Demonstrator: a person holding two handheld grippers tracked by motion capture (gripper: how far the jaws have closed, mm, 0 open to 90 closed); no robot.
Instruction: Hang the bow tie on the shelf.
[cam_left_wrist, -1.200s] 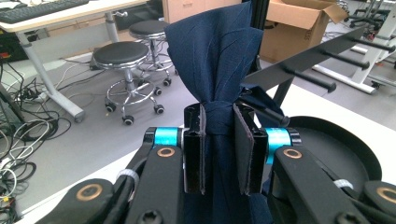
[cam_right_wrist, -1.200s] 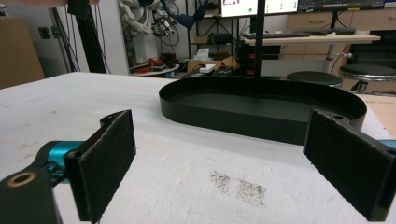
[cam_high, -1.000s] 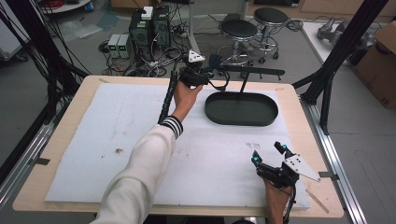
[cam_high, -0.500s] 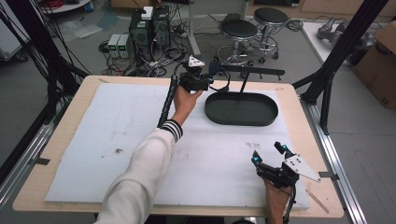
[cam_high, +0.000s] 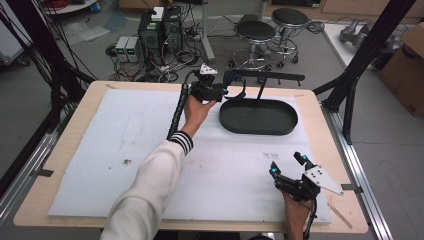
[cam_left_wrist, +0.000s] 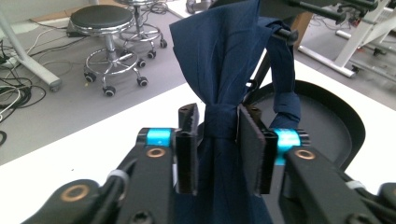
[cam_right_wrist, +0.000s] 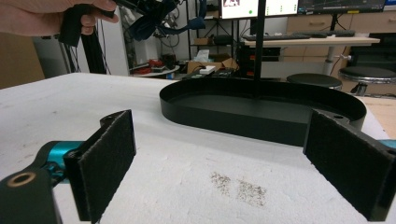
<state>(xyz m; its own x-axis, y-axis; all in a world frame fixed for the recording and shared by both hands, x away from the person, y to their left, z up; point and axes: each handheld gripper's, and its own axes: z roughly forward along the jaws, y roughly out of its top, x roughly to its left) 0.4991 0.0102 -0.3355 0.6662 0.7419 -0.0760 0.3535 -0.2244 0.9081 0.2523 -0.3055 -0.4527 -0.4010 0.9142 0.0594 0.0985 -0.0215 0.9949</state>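
Left gripper (cam_left_wrist: 218, 154) is clamped on a dark blue cloth (cam_left_wrist: 227, 70), bunched into a narrow waist between its jaws; the cloth hangs from a black horizontal rail (cam_high: 272, 76) directly above and ahead of the jaws, apparently draped there. Pinching the gathered middle likely gives one firm hold on all layers. Below and just right of these jaws sits one black oval tray (cam_high: 258, 118) on the white foam mat (cam_high: 125, 140); a thin upright post rises from it to the rail. Right gripper (cam_high: 287, 165) rests low near the table's front edge, jaws wide apart, empty, tray well ahead of it. Count: one cloth, one tray, one rail, two grippers.
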